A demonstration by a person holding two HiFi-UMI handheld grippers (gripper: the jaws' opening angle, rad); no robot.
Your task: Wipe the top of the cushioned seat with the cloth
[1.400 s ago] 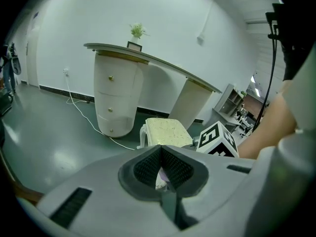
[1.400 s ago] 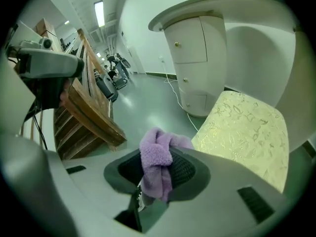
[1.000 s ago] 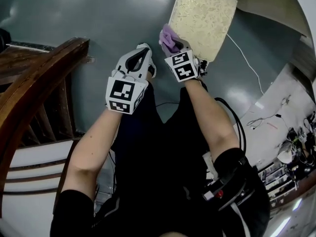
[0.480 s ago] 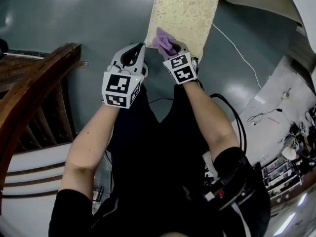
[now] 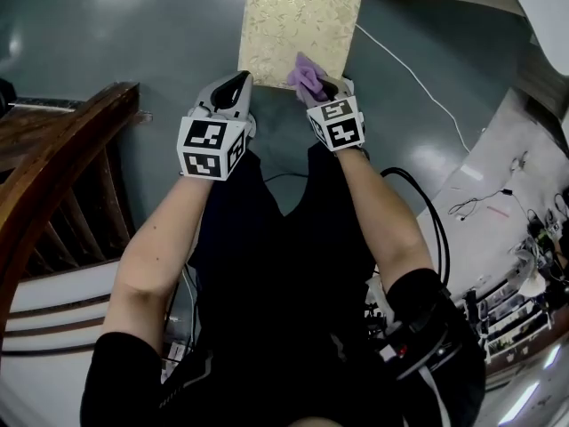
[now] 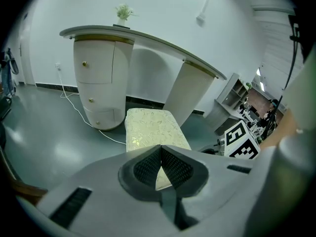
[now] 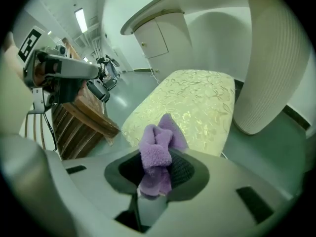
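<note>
The cushioned seat (image 5: 300,20) has a cream, gold-patterned top and stands on the grey floor ahead; it also fills the middle of the left gripper view (image 6: 153,130) and the right gripper view (image 7: 190,105). My right gripper (image 5: 313,82) is shut on a bunched purple cloth (image 5: 307,73), held at the seat's near edge. The cloth (image 7: 157,154) sticks up between the jaws. My left gripper (image 5: 233,92) is shut with nothing in it, just short of the seat's near left corner.
A dark wooden chair frame (image 5: 53,158) stands at the left. A white curved counter with a drawer cabinet (image 6: 98,80) rises behind the seat. A white cable (image 5: 418,83) runs over the floor at the right, near cluttered shelves (image 5: 524,274).
The seat has come closer and more central in the head view. Both grippers moved forward to its near edge, the right one still carrying the cloth.
</note>
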